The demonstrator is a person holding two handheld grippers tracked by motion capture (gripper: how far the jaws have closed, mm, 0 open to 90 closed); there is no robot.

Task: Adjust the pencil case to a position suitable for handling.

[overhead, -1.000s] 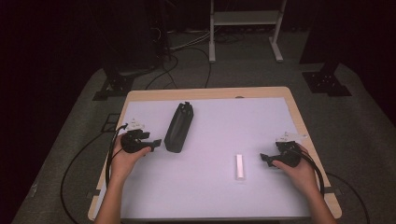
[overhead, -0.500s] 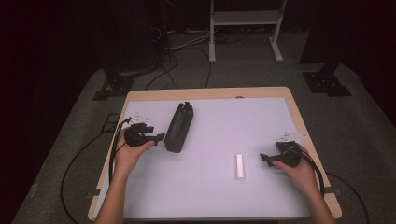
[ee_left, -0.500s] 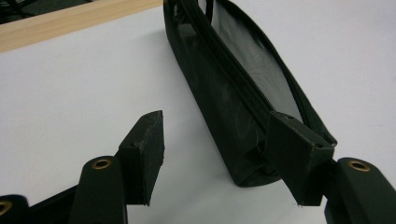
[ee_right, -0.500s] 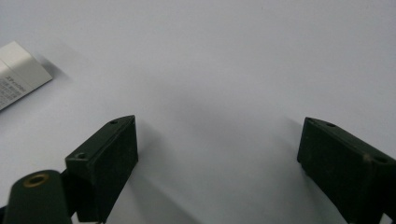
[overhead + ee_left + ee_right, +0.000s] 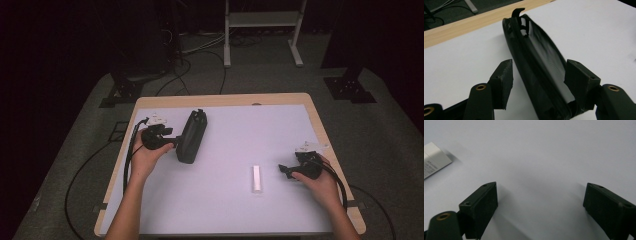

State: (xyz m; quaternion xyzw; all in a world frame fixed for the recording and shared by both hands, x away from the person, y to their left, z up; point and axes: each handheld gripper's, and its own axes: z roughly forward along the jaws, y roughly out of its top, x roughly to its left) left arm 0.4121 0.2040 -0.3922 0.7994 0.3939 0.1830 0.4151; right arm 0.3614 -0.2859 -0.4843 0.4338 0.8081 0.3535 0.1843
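A long black zip pouch (image 5: 191,136) lies on the white table top (image 5: 240,130) at the left, its far end open with a pull tab. My left gripper (image 5: 172,145) is open at the pouch's near left edge. In the left gripper view the pouch (image 5: 536,65) runs between the two spread jaws, its near end close to the right one. A small white tube-like box (image 5: 257,178) lies at centre right. My right gripper (image 5: 283,170) rests open just right of it, nothing between its jaws; a corner of the box (image 5: 434,158) shows at upper left of its view.
The table has a light wooden rim (image 5: 220,100). Black cables (image 5: 85,170) trail off the left side onto the grey floor. A white metal stand (image 5: 260,30) and dark equipment bases stand behind the table.
My left gripper has moved right and forward until its open jaws straddle the near end of the pouch. The right gripper and the white box have stayed put.
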